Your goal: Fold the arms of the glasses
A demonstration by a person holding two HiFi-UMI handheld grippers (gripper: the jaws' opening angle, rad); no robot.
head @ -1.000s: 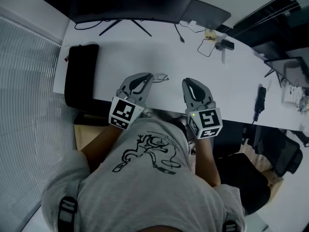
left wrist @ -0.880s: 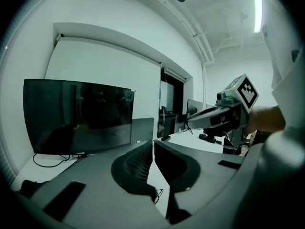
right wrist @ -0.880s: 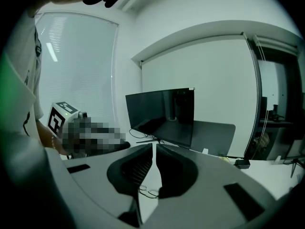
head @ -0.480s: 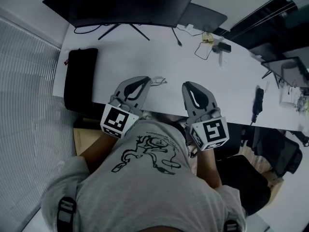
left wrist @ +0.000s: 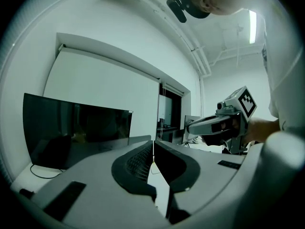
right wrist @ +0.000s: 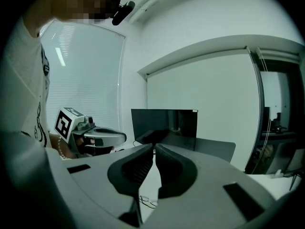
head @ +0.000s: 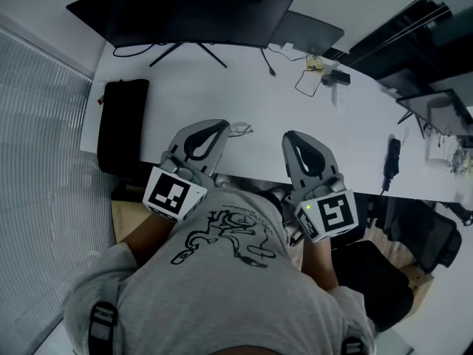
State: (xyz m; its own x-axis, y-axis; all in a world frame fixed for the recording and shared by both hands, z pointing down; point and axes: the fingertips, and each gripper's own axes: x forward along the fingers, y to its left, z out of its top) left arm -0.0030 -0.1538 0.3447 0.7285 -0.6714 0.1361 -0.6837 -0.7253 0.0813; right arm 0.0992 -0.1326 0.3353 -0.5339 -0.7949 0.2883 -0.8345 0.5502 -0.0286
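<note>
Left gripper (head: 219,126) and right gripper (head: 290,136) have both lifted off the white table (head: 177,87) over the last second and now hang nearer the person's chest, short of the glasses (head: 241,130). Each has its jaws drawn together on nothing. The right one's are just finishing their closing, with only air between the pads. The glasses lie alone on the table just past the left gripper's tip, touched by neither tool and seemingly where they were a second ago. They are too small for me to say whether both arms lie folded against the frame. To my eye, lifting away with empty jaws reads as a retreat: either the folding is finished or the person is resetting for another go. Well left of the glasses lies a black pouch (head: 122,124), and far beyond them stands a dark monitor (head: 185,9).
</note>
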